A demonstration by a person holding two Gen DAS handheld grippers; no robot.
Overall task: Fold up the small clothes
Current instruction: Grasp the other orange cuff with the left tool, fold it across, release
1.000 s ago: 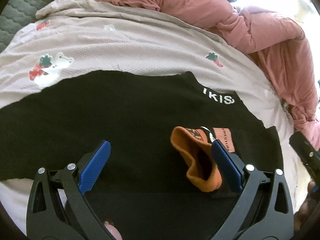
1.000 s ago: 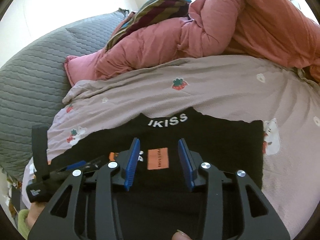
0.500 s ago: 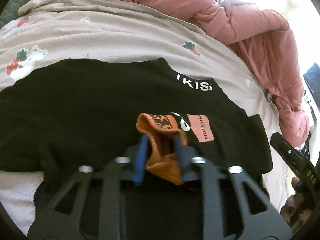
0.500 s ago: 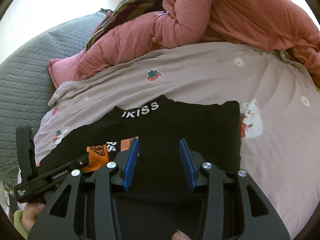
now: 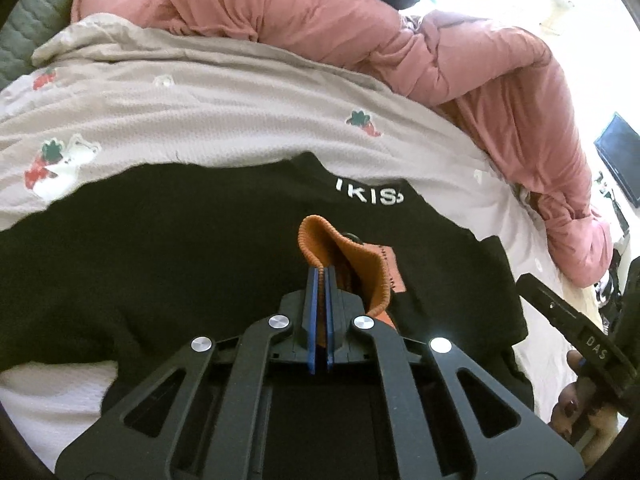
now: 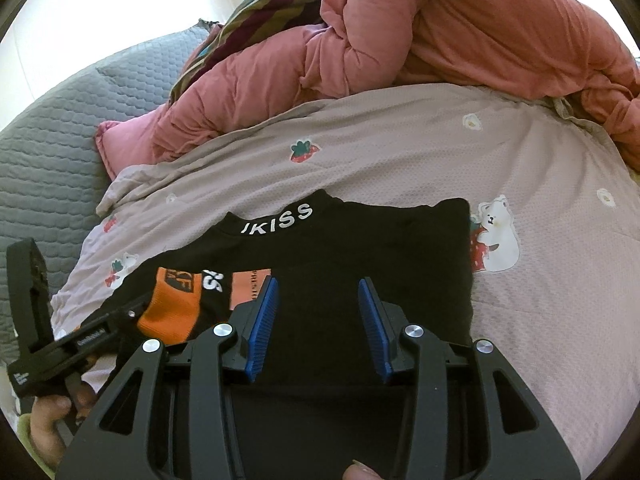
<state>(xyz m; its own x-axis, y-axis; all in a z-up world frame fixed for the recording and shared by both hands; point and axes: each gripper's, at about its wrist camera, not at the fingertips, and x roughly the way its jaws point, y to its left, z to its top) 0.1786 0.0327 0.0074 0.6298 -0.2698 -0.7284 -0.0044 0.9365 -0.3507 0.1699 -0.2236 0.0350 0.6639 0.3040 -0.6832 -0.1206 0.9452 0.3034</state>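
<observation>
On the bedsheet [image 6: 400,152], we've pinched the orange cuff [image 5: 344,256] with left gripper [image 5: 320,276]; right gripper [image 6: 318,312] hovers open, empty. Black top [image 6: 360,248] mostly unfolded.

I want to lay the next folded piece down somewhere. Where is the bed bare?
Free: printed sheet between the black shirt's collar and the pink duvet, and right of the shirt by the bear print. Crowded: the shirt's left, with the orange sock and left gripper.

Strawberry-print bedsheet [image 6: 400,152] under black garment [image 6: 360,248] and pink duvet [image 6: 460,28].
</observation>
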